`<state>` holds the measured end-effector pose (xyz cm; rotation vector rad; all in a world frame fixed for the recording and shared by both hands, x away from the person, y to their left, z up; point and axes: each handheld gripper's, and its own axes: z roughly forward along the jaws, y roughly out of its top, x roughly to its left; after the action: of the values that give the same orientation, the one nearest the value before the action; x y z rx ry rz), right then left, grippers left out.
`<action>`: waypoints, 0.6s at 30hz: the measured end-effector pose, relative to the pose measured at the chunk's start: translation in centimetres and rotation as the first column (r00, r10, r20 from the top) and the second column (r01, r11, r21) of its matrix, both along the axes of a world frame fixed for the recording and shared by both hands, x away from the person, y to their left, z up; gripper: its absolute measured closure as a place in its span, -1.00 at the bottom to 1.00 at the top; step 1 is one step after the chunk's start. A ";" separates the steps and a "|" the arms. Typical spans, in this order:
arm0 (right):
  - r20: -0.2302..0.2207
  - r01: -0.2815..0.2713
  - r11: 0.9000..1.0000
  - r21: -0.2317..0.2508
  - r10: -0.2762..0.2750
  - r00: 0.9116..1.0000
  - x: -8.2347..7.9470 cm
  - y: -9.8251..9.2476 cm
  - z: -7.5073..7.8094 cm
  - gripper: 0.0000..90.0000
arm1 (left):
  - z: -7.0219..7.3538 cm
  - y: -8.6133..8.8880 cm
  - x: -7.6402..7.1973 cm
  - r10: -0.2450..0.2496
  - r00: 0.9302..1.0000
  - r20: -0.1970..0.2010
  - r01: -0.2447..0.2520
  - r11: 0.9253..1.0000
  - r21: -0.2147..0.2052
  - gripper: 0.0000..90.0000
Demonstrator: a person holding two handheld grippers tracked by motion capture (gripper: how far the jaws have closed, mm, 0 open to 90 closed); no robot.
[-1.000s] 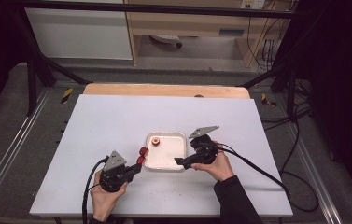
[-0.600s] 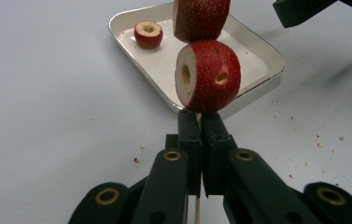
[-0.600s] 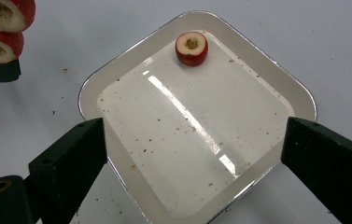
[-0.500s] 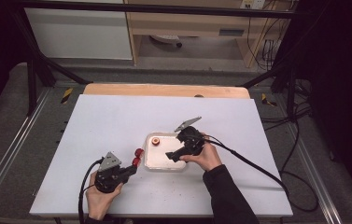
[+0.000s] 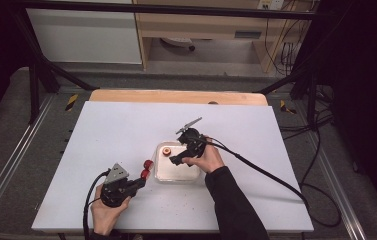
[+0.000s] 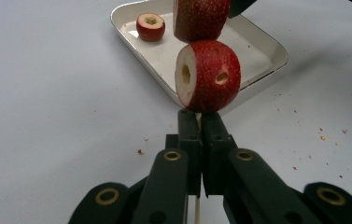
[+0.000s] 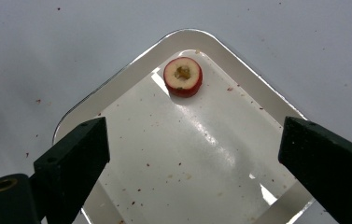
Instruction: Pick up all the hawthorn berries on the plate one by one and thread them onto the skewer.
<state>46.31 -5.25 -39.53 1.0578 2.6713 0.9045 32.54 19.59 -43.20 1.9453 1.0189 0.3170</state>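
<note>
Left tongs (image 6: 200,122) are clamped tight on a thin skewer (image 6: 197,212) carrying two red fruit pieces (image 6: 207,76), held just off the tray's (image 7: 117,95) near corner above the white counter (image 5: 106,130). Right tongs (image 7: 192,154) hang spread wide over the tray, where one cored fruit slice (image 7: 183,76) sits in a corner.

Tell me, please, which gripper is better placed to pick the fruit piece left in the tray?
Right: the right gripper hangs open over the tray, the fruit piece ahead. The left gripper is shut on a skewer.
</note>
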 end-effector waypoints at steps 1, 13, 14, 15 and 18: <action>-0.003 0.010 1.000 -0.002 -0.010 1.000 0.1 0.1 0.0 -0.79 | 0.0 0.0 0.0 0.000 1.000 0.000 0.000 1.000 0.001 0.96; -0.038 0.045 0.999 0.005 -0.045 0.998 2.0 1.9 -0.1 -0.71 | -0.1 0.2 0.1 0.005 1.000 -0.001 -0.005 1.000 0.007 0.96; -0.044 0.048 0.999 0.007 -0.047 0.998 2.1 2.1 -0.2 -0.68 | -0.2 0.2 0.1 0.004 1.000 -0.001 -0.004 1.000 0.007 0.96; -0.045 0.044 0.999 -0.001 -0.044 0.998 2.3 2.3 -0.2 -0.65 | -0.2 0.2 0.1 0.004 1.000 -0.001 -0.004 1.000 0.009 0.96; -0.063 0.036 0.999 -0.015 -0.037 0.997 2.7 2.9 -0.3 -0.59 | -0.2 0.2 0.1 0.005 1.000 -0.003 -0.005 1.000 0.009 0.96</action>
<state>48.96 -2.34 -39.87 1.1468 2.6957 0.8586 32.64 19.79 -43.44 1.9523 1.0258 0.3214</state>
